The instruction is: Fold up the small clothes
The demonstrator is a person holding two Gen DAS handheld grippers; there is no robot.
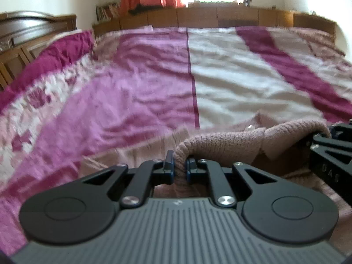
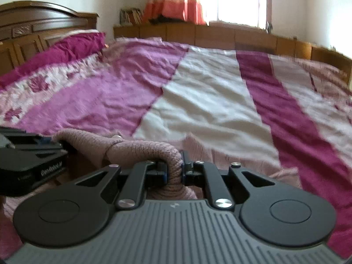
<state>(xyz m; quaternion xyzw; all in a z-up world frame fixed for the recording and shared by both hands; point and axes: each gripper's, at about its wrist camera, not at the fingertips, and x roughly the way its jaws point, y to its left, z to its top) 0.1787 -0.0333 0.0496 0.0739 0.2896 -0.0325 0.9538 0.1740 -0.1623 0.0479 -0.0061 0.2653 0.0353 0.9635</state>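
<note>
Here the left gripper [image 1: 180, 165] is clamped on a ribbed edge of a dusty-pink knitted garment [image 1: 237, 138], the wool bunched tight between its two black fingers at the six o'clock side of the left wrist view. The right gripper [image 2: 182, 171] is clamped likewise on another part of the same knitted edge, which rolls over its left finger and hangs down between the pads. Each tool shows in the other's camera: the right one enters the left wrist view at about four o'clock, and the left one sits at about nine o'clock in the right wrist view, so the two stand near each other with a short span of knit slung between them. A small pale button [image 1: 249, 127] shows on the garment just beyond that span. The rest of the garment spreads flat below and ahead of both tools on the bedspread [image 1: 154, 77], which runs away toward twelve o'clock in broad bands of pink, cream and magenta. A magenta pillow [image 2: 66, 48] lies at about ten o'clock against the carved wooden headboard [image 2: 33, 24]. A low wooden rail [image 1: 220, 17] bounds the bed's far side, and behind it, at twelve o'clock, an orange-and-cream curtain [image 2: 176, 8] hangs beside a bright window [image 2: 237, 0]. Both views are softly blurred.
</note>
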